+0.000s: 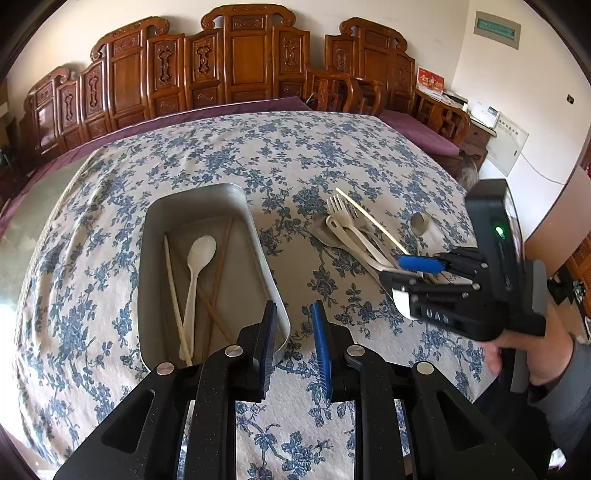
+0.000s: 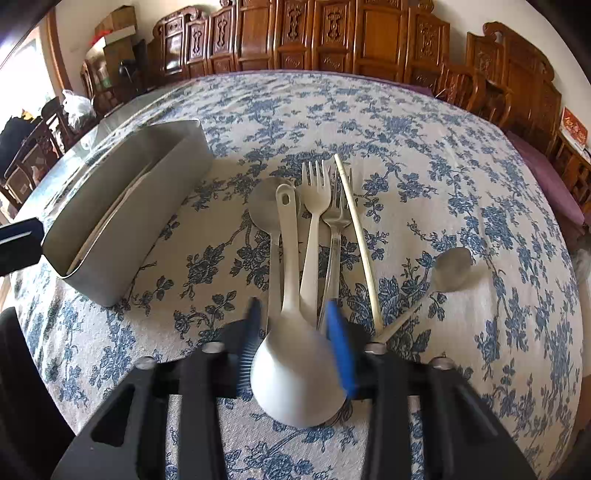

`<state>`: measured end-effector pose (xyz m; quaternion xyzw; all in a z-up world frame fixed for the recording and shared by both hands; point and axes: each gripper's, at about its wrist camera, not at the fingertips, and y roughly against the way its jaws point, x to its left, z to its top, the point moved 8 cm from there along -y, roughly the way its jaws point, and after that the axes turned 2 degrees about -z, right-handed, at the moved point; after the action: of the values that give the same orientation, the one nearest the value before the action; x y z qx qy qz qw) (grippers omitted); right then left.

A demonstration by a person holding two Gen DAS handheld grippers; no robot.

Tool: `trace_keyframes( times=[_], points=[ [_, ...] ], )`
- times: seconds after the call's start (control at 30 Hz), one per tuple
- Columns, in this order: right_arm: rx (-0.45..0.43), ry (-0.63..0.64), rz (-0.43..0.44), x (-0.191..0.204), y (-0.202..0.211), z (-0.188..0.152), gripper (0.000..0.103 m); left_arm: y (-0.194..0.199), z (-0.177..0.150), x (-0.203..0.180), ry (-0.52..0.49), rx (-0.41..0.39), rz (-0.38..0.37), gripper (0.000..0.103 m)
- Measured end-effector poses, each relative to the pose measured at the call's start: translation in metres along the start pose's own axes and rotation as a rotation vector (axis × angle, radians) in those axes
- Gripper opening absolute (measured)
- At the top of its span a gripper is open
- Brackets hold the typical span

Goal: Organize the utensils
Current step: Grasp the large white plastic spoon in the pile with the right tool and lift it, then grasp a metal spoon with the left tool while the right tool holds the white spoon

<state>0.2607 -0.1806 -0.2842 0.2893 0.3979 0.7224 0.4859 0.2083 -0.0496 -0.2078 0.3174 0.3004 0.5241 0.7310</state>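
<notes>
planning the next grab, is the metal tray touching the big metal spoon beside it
Apart. The right wrist view shows a strip of floral tablecloth lying plainly between the tray and the metal spoon.

The right tongs (image 1: 402, 273) carry raised letters on the black body, seen upside down in the left wrist view; they look like "UAS", though a first letter may be cut off. Wall notices (image 1: 508, 144), a red card (image 1: 430, 80) and a green plaque (image 1: 496, 27) bear print too small to read.
</notes>
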Motion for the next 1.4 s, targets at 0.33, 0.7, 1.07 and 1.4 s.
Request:
trace_keyframes(
  times=[0.33, 0.7, 1.07, 1.4],
  points=[
    [0.096, 0.026, -0.001, -0.005, -0.006, -0.003, 0.027, 0.001, -0.002, -0.001, 0.005, -0.001, -0.006, 0.018],
    [0.099, 0.094, -0.042, -0.004, -0.006, 0.0, 0.015, 0.004, -0.003, -0.008, -0.005, -0.006, -0.014, 0.018],
    [0.017, 0.025, 0.022, -0.017, 0.025, 0.005, 0.01, -0.005, -0.001, -0.018, -0.017, 0.009, -0.019, 0.018],
    [-0.008, -0.002, 0.005, -0.047, 0.04, 0.001, 0.011, -0.042, 0.016, -0.041, -0.035, 0.034, -0.044, 0.03]
  ],
)
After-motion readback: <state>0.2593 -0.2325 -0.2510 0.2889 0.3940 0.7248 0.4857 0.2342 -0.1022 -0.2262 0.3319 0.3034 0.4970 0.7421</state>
